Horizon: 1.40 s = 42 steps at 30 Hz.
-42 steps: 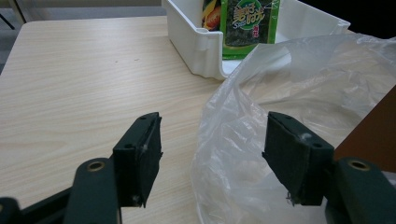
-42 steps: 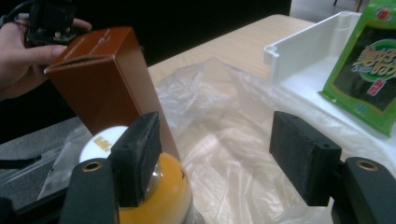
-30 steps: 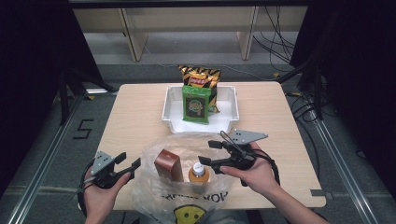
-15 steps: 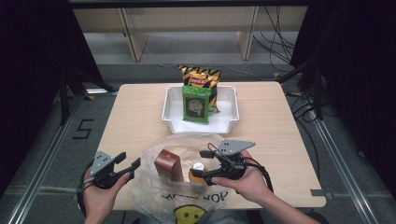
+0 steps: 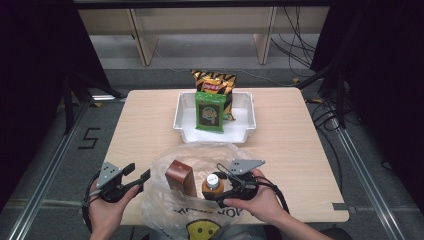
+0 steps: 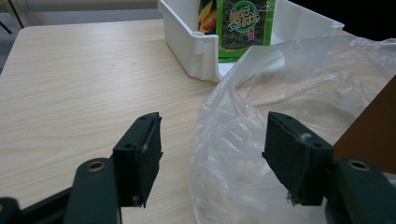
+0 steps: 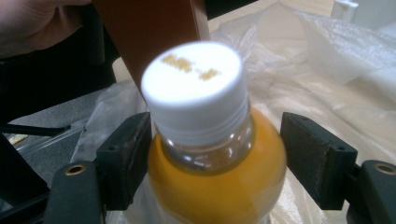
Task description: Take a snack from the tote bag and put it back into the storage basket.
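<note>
The right tool (image 7: 217,154) is straddling the bottle (image 7: 212,154), jaws spread around its shoulder, the left pad near or touching, the right pad apart; nothing is gripped yet. The bottle is standing upright in the plastic bag (image 5: 200,220) at the tabletop's (image 5: 300,150) near edge, just beside a brown box (image 5: 181,177). The left tool (image 6: 219,158) is hovering released at the bag's rim. A good grasp likely means squeezing below the white cap (image 7: 195,88), centred, then lifting straight up clear of the film toward the bin (image 5: 250,120).

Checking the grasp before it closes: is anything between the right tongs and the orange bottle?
Nothing visible. The bottle sits between the open jaws of the right tongs, gaps on both sides. The brown box stands behind it.
</note>
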Each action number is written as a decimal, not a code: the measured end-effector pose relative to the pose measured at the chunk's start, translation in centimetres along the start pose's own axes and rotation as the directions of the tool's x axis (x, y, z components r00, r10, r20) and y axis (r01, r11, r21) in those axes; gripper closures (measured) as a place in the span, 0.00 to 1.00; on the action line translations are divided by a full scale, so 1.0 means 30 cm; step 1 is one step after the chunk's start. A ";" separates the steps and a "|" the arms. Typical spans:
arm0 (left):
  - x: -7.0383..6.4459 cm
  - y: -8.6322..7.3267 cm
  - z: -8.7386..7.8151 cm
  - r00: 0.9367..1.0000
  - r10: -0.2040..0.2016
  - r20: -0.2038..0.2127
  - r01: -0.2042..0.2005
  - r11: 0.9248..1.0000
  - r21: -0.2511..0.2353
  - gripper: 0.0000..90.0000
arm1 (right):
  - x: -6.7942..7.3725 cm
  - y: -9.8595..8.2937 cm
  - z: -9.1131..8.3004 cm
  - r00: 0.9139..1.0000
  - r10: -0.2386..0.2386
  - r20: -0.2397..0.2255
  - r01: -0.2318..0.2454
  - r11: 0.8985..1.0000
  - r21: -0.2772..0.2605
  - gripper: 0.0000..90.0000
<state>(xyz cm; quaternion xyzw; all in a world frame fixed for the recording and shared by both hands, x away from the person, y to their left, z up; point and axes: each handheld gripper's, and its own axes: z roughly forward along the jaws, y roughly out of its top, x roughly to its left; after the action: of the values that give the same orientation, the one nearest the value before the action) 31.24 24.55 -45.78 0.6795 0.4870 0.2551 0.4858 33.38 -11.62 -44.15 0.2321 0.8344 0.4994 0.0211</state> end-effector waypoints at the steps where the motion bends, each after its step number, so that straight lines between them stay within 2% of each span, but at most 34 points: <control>1: 0.000 0.000 0.000 1.000 0.000 0.000 0.000 1.000 0.000 0.40 | 0.000 -0.002 0.000 1.000 0.005 -0.003 -0.005 1.000 0.014 0.30; 3: 0.000 -0.001 0.001 1.000 0.000 0.001 0.000 1.000 0.001 0.40 | -0.003 -0.010 0.006 1.000 -0.011 0.000 0.011 1.000 0.022 0.30; 5: 0.000 -0.001 0.001 1.000 0.000 0.002 0.000 1.000 0.001 0.40 | 0.004 -0.019 0.014 1.000 0.004 0.001 -0.004 1.000 0.026 0.30; 7: -0.001 -0.002 0.002 1.000 0.000 0.003 0.000 1.000 0.001 0.40 | -0.002 -0.028 0.019 1.000 -0.013 0.006 0.013 0.999 0.040 0.30; 10: -0.001 -0.003 0.004 1.000 0.002 0.007 -0.002 1.000 0.002 0.40 | 0.002 -0.040 0.032 1.000 0.010 0.002 -0.010 0.999 0.045 0.30; 12: -0.001 -0.002 0.002 1.000 0.006 0.005 -0.006 1.000 0.005 0.40 | -0.005 -0.041 0.033 1.000 -0.020 0.002 0.020 0.999 0.050 0.30; 15: -0.001 -0.004 0.005 1.000 0.003 0.008 -0.003 1.000 0.002 0.40 | -0.001 -0.046 0.037 1.000 -0.020 0.003 0.020 0.998 0.052 0.32; 19: -0.002 -0.005 0.004 1.000 0.004 0.007 -0.005 1.000 0.008 0.40 | -0.009 -0.053 0.040 0.998 -0.064 0.002 0.064 0.996 0.062 0.34; 23: -0.004 -0.007 0.008 1.000 0.001 0.008 -0.002 1.000 0.010 0.40 | -0.006 -0.053 0.041 0.998 -0.057 0.004 0.057 0.997 0.059 0.34; 26: -0.005 -0.007 0.008 1.000 0.002 0.008 -0.003 1.000 0.010 0.40 | -0.004 -0.052 0.041 0.997 -0.076 0.003 0.076 0.996 0.056 0.35; 36: -0.003 -0.009 0.010 1.000 -0.002 0.011 0.002 1.000 0.007 0.40 | -0.003 -0.051 0.038 0.998 -0.065 0.012 0.065 0.996 0.058 0.35; 39: -0.004 -0.009 0.010 1.000 -0.003 0.009 0.003 1.000 0.009 0.40 | -0.007 -0.051 0.037 0.997 -0.078 0.014 0.077 0.995 0.061 0.35; 42: -0.003 -0.009 0.010 1.000 -0.003 0.009 0.003 1.000 0.010 0.40 | 0.000 -0.050 0.037 0.999 -0.043 0.016 0.042 0.998 0.052 0.35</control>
<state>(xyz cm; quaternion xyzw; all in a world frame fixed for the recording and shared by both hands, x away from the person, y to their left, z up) 31.33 24.37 -46.15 0.6823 0.4872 0.2489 0.4849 33.12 -11.29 -45.96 0.2189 0.8515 0.4753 0.0328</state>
